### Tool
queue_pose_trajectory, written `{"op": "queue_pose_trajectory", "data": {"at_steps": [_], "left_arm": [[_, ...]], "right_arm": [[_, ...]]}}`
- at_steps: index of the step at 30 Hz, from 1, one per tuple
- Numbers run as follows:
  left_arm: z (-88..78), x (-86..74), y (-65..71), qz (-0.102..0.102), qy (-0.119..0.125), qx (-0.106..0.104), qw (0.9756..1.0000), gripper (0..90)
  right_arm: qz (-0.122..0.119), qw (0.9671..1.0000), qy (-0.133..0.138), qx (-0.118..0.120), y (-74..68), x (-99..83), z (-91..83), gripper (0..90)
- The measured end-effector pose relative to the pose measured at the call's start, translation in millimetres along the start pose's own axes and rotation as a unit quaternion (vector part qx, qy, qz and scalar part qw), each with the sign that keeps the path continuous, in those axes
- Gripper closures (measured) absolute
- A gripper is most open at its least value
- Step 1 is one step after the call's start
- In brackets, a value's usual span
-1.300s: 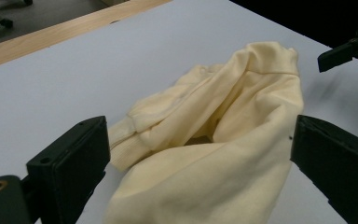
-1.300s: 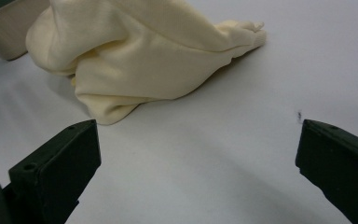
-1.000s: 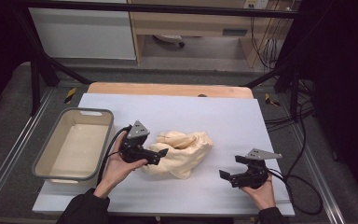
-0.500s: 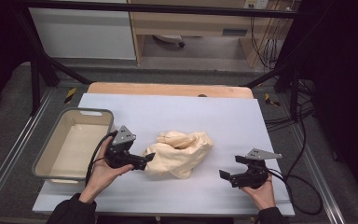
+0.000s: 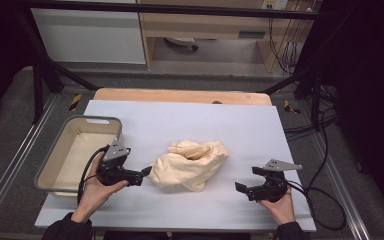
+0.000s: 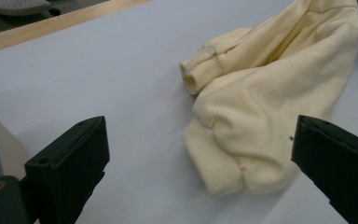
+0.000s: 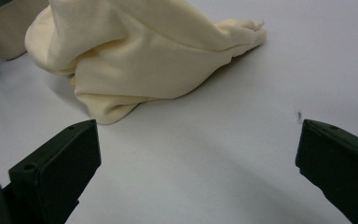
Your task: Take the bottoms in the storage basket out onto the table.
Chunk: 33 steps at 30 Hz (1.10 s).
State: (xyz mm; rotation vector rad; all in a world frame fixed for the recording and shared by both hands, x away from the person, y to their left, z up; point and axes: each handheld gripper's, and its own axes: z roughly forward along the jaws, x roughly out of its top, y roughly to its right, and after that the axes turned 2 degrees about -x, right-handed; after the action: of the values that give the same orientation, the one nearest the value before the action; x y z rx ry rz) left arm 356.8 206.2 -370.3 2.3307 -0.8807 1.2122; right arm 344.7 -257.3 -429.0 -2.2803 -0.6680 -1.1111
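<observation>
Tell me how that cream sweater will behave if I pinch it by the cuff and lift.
The cream sweater lies crumpled in soft folds, so it will probably hang limp and unfurl. The ribbed cuff looks thick, likely a secure pinch. It seems light and may drag.

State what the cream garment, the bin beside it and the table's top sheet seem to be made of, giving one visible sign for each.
Garment: soft knitted cotton-like fleece, matt; ribbed cuffs and limp folds show it.
Bin: probably moulded plastic, grey outside and cream inside, with smooth rounded corners.
Top sheet: smooth, matt, pale grey; perhaps paper or plastic, hard to tell.
</observation>
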Motion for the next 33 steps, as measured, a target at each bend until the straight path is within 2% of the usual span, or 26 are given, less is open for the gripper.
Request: {"op": "queue_pose_trajectory", "data": {"at_steps": [18, 33], "left_arm": [[-21.2, -23.3, -20.1, -0.009, -0.006, 0.03, 0.9995, 1.9], [-35.8, -39.9, -38.3, -0.022, -0.005, 0.043, 0.9988, 0.7]], "right_arm": [[0.001, 1.0, -0.003, 0.001, -0.3, -0.2, 0.3, 0.5], [0.001, 1.0, -0.002, 0.001, 0.0, -0.2, 0.5, 0.5]]}}
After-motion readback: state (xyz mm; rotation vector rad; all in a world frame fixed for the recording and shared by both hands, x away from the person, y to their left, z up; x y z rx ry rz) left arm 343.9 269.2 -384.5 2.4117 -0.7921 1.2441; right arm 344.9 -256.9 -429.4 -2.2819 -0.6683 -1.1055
